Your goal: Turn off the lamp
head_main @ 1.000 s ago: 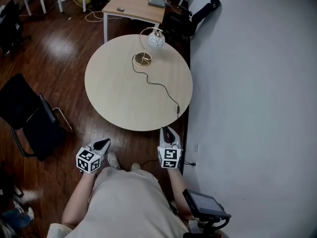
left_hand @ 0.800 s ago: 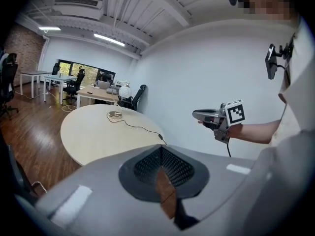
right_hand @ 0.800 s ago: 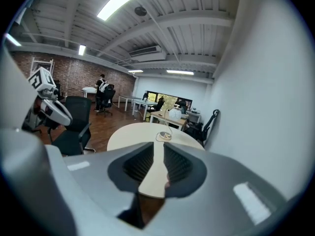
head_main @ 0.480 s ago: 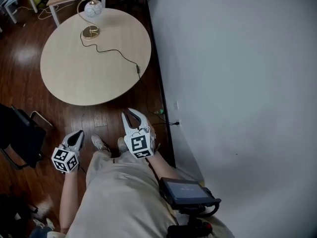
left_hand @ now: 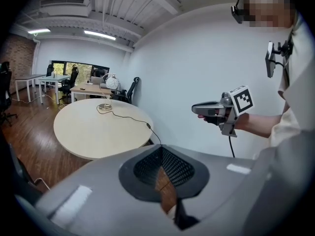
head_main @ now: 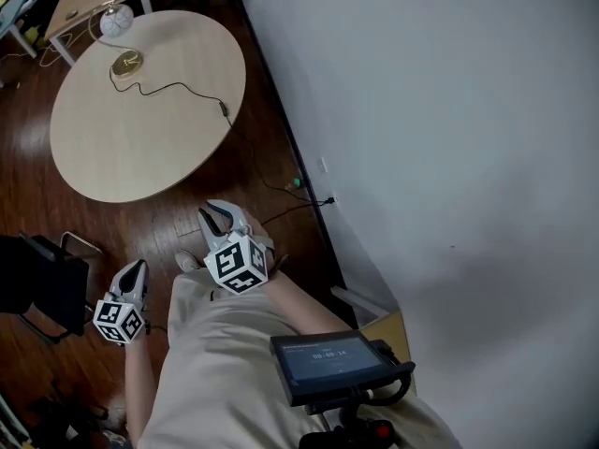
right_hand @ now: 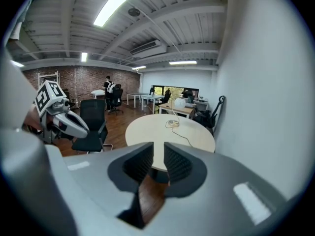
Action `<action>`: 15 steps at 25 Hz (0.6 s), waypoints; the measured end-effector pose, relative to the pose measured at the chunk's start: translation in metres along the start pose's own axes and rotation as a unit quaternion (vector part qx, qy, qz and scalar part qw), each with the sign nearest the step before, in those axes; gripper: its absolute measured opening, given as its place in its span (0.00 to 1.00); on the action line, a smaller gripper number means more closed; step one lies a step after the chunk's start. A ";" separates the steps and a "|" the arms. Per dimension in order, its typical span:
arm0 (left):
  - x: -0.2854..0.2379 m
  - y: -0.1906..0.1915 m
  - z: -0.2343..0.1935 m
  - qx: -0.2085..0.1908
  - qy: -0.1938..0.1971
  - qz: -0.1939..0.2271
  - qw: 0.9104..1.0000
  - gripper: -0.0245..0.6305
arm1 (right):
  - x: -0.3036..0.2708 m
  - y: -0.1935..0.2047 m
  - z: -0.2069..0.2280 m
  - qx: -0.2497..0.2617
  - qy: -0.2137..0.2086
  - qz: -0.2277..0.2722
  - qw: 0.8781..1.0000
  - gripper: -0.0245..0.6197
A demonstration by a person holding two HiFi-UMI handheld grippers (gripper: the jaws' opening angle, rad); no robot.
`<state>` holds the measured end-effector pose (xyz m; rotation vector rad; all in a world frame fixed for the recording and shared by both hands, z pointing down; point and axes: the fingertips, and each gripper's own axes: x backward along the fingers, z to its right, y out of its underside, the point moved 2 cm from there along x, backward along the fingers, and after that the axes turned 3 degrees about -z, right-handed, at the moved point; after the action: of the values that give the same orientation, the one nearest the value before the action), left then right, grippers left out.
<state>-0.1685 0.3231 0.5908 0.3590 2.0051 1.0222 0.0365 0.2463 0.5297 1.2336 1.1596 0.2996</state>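
A person stands on a dark wooden floor (head_main: 281,157) beside a white wall (head_main: 449,110), a gripper in each hand, well apart from the round table (head_main: 140,148). The lamp (head_main: 117,21) stands near the table's far edge, its cord (head_main: 173,87) trailing across the top and down toward the wall. The left gripper (head_main: 135,267) has its jaws closed tip to tip on nothing, while the right gripper (head_main: 221,216) has its jaws slightly apart, also empty.

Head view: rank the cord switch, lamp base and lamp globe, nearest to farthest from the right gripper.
From the right gripper:
1. cord switch, by the table's right edge, on the near side.
2. lamp base, on the far part of the table.
3. lamp globe, beyond the base, at the far rim.
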 end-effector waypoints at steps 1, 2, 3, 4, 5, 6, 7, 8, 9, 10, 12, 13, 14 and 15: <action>0.000 -0.001 0.000 0.000 -0.003 0.001 1.000 0.04 | 0.000 -0.002 0.000 -0.002 -0.003 0.000 1.000 0.14; 0.001 -0.003 -0.001 -0.001 -0.005 0.003 1.000 0.04 | 0.000 -0.005 0.000 -0.002 -0.006 0.002 1.000 0.14; 0.001 -0.004 -0.002 -0.001 -0.007 0.004 1.000 0.04 | 0.000 -0.008 -0.001 0.000 -0.009 0.003 1.000 0.14; 0.001 -0.005 -0.003 -0.001 -0.008 0.005 1.000 0.04 | -0.002 -0.011 -0.003 0.003 -0.011 0.004 1.000 0.14; 0.000 -0.005 -0.004 -0.001 -0.008 0.006 1.000 0.04 | -0.003 -0.014 -0.005 0.007 -0.013 0.006 1.000 0.14; -0.001 -0.004 -0.004 -0.001 -0.007 0.006 1.000 0.04 | -0.005 -0.015 -0.007 0.011 -0.013 0.007 1.000 0.14; -0.003 -0.003 -0.004 -0.002 -0.004 0.005 1.000 0.04 | -0.007 -0.017 -0.008 0.013 -0.013 0.008 1.000 0.14; -0.005 -0.002 -0.003 -0.004 0.000 0.005 1.000 0.04 | -0.009 -0.017 -0.008 0.014 -0.012 0.008 1.000 0.14; -0.008 -0.003 -0.003 -0.006 0.004 0.004 1.000 0.04 | -0.010 -0.018 -0.007 0.013 -0.010 0.009 1.000 0.14; -0.010 -0.005 -0.004 -0.009 0.008 0.004 1.000 0.04 | -0.012 -0.019 -0.006 0.011 -0.008 0.007 1.000 0.14; -0.011 -0.014 -0.008 -0.013 0.015 0.003 1.000 0.04 | -0.016 -0.022 -0.006 0.002 -0.008 0.003 1.000 0.14; -0.010 -0.018 -0.011 -0.016 0.018 0.003 1.000 0.04 | -0.017 -0.024 -0.006 -0.005 -0.010 0.001 1.000 0.14; -0.009 -0.023 -0.014 -0.018 0.019 0.004 1.000 0.04 | -0.017 -0.026 -0.007 -0.012 -0.011 -0.001 1.000 0.14; -0.008 -0.027 -0.018 -0.022 0.021 0.004 1.000 0.04 | -0.016 -0.027 -0.008 -0.017 -0.013 -0.002 1.000 0.14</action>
<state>-0.1745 0.2922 0.5795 0.3261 2.0160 1.0852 0.0128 0.2287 0.5162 1.2022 1.1305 0.2992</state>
